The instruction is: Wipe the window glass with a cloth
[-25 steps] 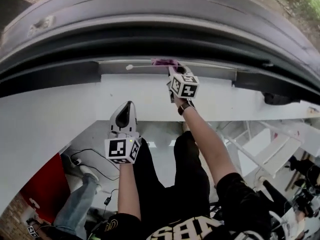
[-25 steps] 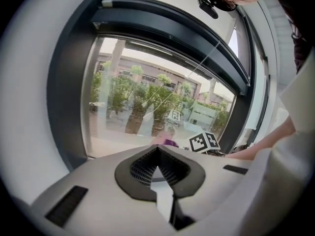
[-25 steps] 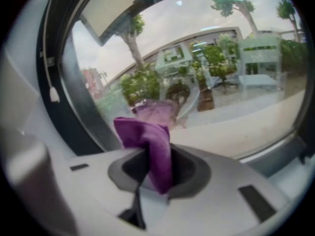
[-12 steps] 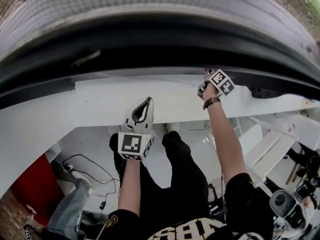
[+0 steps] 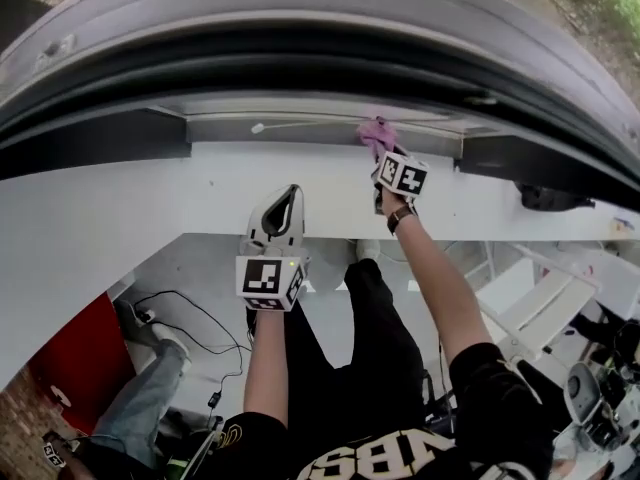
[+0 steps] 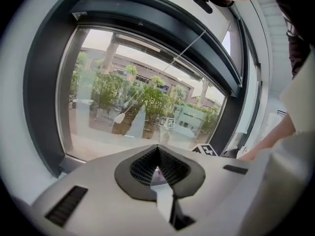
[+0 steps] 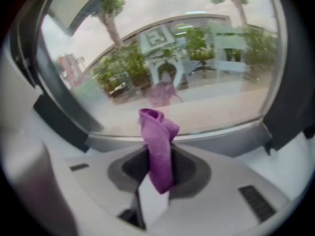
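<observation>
Near the window glass [image 6: 147, 92], the right hand-held gripper [image 5: 380, 156] clamps a purple cloth [image 5: 375, 134], the left hand-held gripper [image 5: 290, 194] clenched.

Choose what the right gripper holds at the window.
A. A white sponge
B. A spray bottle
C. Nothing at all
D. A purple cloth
D: in the right gripper view, the purple cloth is clamped between the jaws of the right gripper, with its free end sticking up toward the window glass.
</observation>
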